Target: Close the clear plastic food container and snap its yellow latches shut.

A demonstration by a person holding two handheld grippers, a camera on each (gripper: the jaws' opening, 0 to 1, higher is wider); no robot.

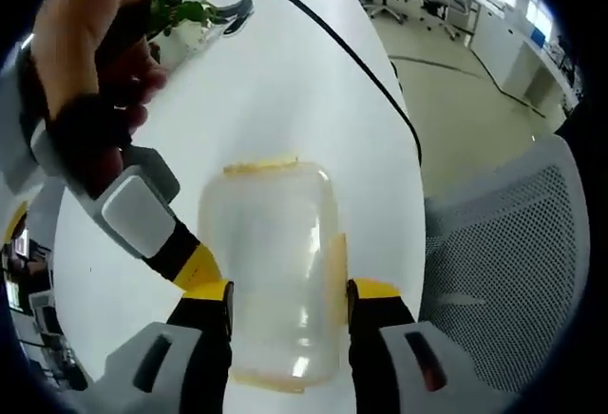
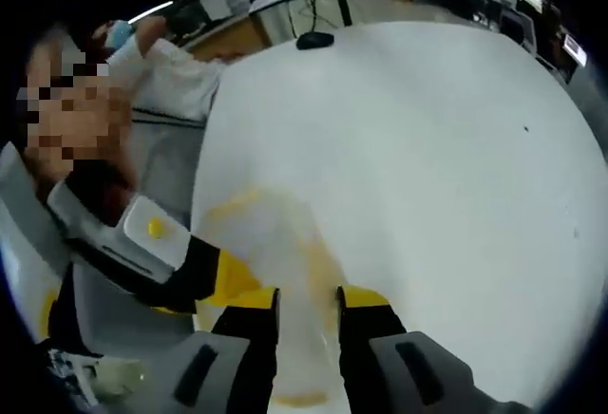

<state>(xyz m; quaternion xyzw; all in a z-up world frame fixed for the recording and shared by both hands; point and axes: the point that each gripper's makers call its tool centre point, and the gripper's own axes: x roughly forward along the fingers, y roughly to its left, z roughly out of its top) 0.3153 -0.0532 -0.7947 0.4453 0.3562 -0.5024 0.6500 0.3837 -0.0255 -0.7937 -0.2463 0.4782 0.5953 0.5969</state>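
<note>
Left gripper [image 1: 288,305] w/ black jaws, yellow tips, grey housings w/ dark slots, right gripper [image 2: 306,314] same black-yellow-grey build, white pad w/ yellow dot, hand [image 1: 90,72] in black fingerless glove

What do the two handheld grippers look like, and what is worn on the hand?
Both grippers, left gripper and right gripper, have black jaws with yellow tips on grey bodies. The hand wears a black fingerless glove.
</note>
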